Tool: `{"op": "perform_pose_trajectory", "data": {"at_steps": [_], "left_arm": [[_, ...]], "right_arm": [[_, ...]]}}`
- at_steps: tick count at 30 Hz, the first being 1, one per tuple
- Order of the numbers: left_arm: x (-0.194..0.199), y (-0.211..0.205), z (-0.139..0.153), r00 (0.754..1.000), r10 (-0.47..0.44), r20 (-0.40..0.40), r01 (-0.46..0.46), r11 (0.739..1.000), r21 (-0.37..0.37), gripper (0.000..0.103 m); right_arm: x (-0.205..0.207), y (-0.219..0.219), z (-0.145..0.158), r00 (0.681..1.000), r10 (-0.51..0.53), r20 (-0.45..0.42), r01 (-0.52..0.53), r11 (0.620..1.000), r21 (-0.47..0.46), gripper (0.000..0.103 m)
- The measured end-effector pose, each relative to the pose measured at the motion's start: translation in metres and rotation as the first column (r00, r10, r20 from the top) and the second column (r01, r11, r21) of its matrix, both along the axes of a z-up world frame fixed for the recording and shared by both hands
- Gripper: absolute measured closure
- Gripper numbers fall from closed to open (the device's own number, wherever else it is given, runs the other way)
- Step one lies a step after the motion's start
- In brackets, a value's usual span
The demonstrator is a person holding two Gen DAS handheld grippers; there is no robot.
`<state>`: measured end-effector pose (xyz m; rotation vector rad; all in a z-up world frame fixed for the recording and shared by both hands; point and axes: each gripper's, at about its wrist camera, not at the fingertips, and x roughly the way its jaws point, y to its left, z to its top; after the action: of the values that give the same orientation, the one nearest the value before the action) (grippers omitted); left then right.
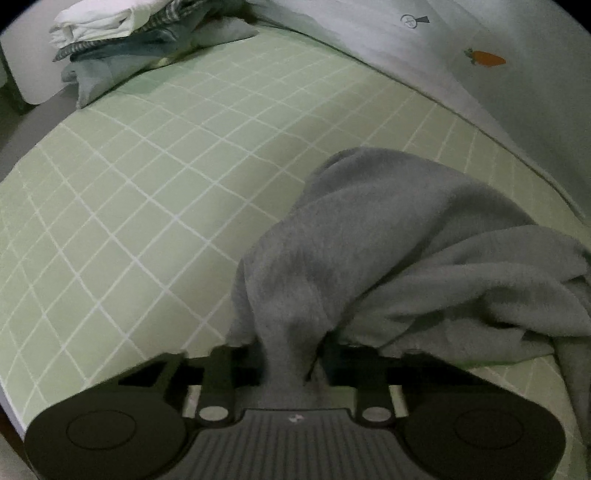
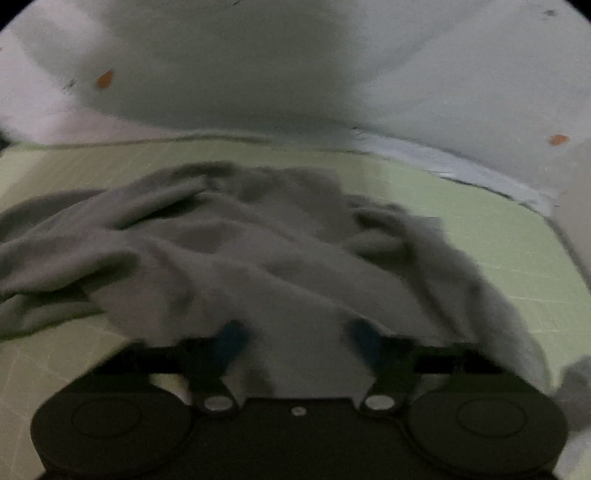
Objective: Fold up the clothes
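A grey fleecy garment (image 1: 388, 229) lies crumpled on the green checked bed sheet (image 1: 147, 192). In the left wrist view a bunch of it rises straight into my left gripper (image 1: 291, 343), which is shut on that fold; the cloth hides the fingertips. The right wrist view is blurred. There the grey garment (image 2: 258, 240) spreads across the sheet (image 2: 498, 251) and runs in between the blue fingers (image 2: 229, 339). My right gripper (image 2: 297, 332) stands narrow with cloth pinched in it, tips covered.
A pile of folded clothes (image 1: 110, 33), white on top of striped and blue-grey pieces, sits at the far left corner of the bed. A white surface with carrot prints (image 1: 487, 59) borders the far side. The bed's left edge (image 1: 22, 122) drops off.
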<state>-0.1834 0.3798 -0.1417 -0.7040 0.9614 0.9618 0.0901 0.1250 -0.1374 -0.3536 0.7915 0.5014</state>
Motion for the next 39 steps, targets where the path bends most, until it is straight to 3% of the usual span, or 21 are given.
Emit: {"op": "perform_pose_trajectory", "data": {"at_steps": [2,3,7,11,13,17,21,25,27,28,31,33,35,37,39], "left_arm": [[-0.004,0.003,0.005,1.0,0.01,0.012,-0.01,1.0,0.019,0.084],[-0.006,0.006,0.008,1.0,0.015,0.023,-0.016,0.999,0.035,0.086],[-0.018,0.021,0.029,0.998,0.024,0.063,-0.032,0.991,0.129,0.089],[-0.031,0.032,0.059,0.999,0.003,0.046,-0.016,0.956,0.292,0.09],[-0.043,0.036,0.07,0.998,0.012,0.057,-0.031,0.943,0.332,0.09],[-0.076,0.047,0.078,0.993,0.077,0.087,-0.102,0.935,0.341,0.09],[-0.113,0.051,0.065,0.986,0.149,0.068,-0.163,0.938,0.305,0.09],[-0.142,0.052,0.061,0.981,0.196,-0.009,-0.18,0.918,0.354,0.09],[-0.158,0.051,0.062,0.978,0.211,-0.005,-0.196,0.916,0.35,0.089],[-0.164,0.051,0.064,0.978,0.208,0.014,-0.201,0.921,0.334,0.087],[-0.169,0.038,0.07,0.986,0.161,0.048,-0.168,0.935,0.313,0.069],[-0.164,0.025,0.07,0.992,0.111,0.055,-0.123,0.943,0.308,0.055],[-0.152,0.01,0.068,0.996,0.056,0.074,-0.074,0.96,0.269,0.047],[-0.138,-0.007,0.065,0.995,-0.017,0.102,-0.006,0.976,0.216,0.041],[-0.12,-0.026,0.061,0.989,-0.095,0.109,0.074,0.981,0.179,0.03]], "right_arm": [[-0.003,0.003,0.003,1.0,-0.004,-0.024,0.004,1.0,0.012,0.095],[-0.006,0.001,0.007,1.0,-0.012,-0.015,0.012,1.0,0.022,0.097],[-0.026,-0.016,0.025,0.999,-0.049,0.004,0.049,0.997,0.054,0.098],[-0.063,-0.036,0.038,0.998,-0.05,-0.049,0.055,0.993,0.103,0.099],[-0.092,-0.041,0.043,0.997,-0.015,-0.07,0.023,0.993,0.113,0.101],[-0.149,-0.042,0.04,0.987,0.085,-0.139,-0.067,0.989,0.132,0.101],[-0.184,-0.038,0.037,0.972,0.154,-0.178,-0.127,0.98,0.154,0.101],[-0.199,-0.038,0.04,0.972,0.142,-0.187,-0.108,0.978,0.181,0.101],[-0.198,-0.042,0.039,0.97,0.114,-0.214,-0.072,0.978,0.195,0.1],[-0.198,-0.044,0.038,0.969,0.096,-0.228,-0.049,0.978,0.204,0.099],[-0.195,-0.048,0.037,0.968,0.048,-0.245,0.007,0.976,0.219,0.09],[-0.193,-0.049,0.039,0.972,0.018,-0.236,0.035,0.974,0.222,0.075],[-0.19,-0.051,0.041,0.975,-0.004,-0.22,0.056,0.971,0.231,0.059],[-0.186,-0.052,0.042,0.978,-0.023,-0.205,0.072,0.969,0.237,0.053],[-0.18,-0.057,0.044,0.98,-0.044,-0.192,0.088,0.969,0.23,0.036]]}}
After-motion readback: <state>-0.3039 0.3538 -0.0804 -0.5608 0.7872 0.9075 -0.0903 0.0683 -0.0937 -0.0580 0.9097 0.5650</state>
